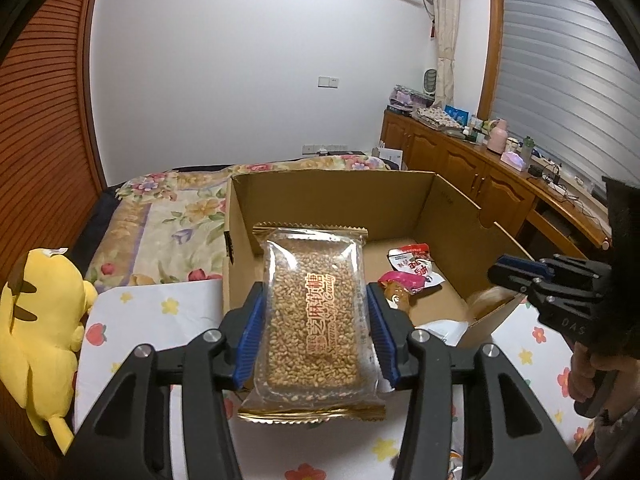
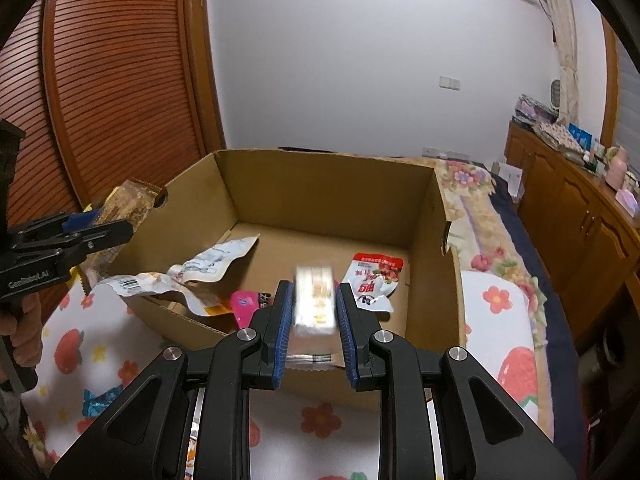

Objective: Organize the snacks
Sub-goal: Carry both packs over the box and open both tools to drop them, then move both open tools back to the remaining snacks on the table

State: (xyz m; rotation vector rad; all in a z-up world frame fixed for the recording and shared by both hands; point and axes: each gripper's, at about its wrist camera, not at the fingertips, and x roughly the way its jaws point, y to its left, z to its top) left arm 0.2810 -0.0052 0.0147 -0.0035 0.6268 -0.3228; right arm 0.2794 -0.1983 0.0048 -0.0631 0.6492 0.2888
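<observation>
Cardboard box (image 1: pixel 460 216) below both claws: left (image 1: pixel 316 332) pinches sesame bar (image 1: pixel 312 320), right (image 2: pixel 312 328) clamps pale packet (image 2: pixel 314 300)

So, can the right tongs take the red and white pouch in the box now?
Probably not yet: the right tongs are shut on a pale snack pack. The red and white pouch lies uncovered on the box floor, just beyond.

Blurred pale snack pack (image 2: pixel 315 300), print unreadable; white packet (image 1: pixel 444 330) half hidden behind cardboard box (image 1: pixel 460 216) wall.
</observation>
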